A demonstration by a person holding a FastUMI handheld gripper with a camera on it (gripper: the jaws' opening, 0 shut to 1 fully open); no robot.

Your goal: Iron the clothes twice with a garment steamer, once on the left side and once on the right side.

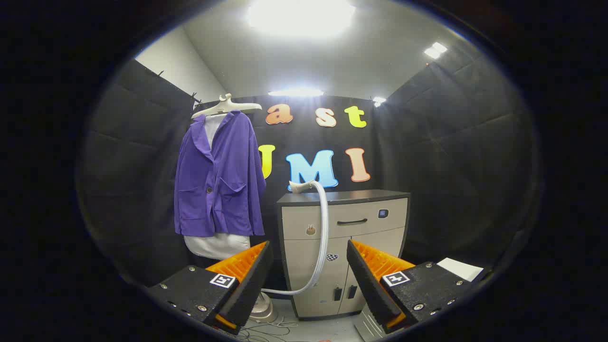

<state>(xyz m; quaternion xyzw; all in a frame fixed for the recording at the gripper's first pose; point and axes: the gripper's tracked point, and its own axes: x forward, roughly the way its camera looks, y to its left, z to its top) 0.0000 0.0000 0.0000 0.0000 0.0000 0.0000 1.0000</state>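
Gripper view: jaws (309, 280) spread wide, grasping nothing, low centre of frame, aimed at the cabinet.

Step in hand, my read: pre-grasp. Steamer not picked up, no ironing pass started on either side.

Task things:
- Steamer head (300, 186) lies on the cabinet top (361, 195), at its left end, mid-frame, beyond the fingers and well apart from them.
- Hose (324, 228) runs from the head down the cabinet front, curves left between the fingers and goes behind the left finger toward the steamer base (262, 309) on the floor, lower centre-left.
- Purple jacket (218, 180) hangs on a pale hanger (227, 105), left of centre, upper half of frame, over a white garment (216, 244) that shows below its hem. It hangs just left of the cabinet, front facing the camera.

Next move needs, as I judge it: advance and rise to worktop height, bracket the head's handle between the fingers, clamp, then lift without the hose snagging on the cabinet edge. Then swing left to the jacket. The hose looks long enough, but I can't confirm the slack.

Containers: cabinet (342, 251) has one drawer with a dark handle (352, 221) and two lower doors, all closed. Contents can't be seen. Small stickers on the front, too small to make out.

Loose cables (268, 328) on the floor near the base are a possible snag.
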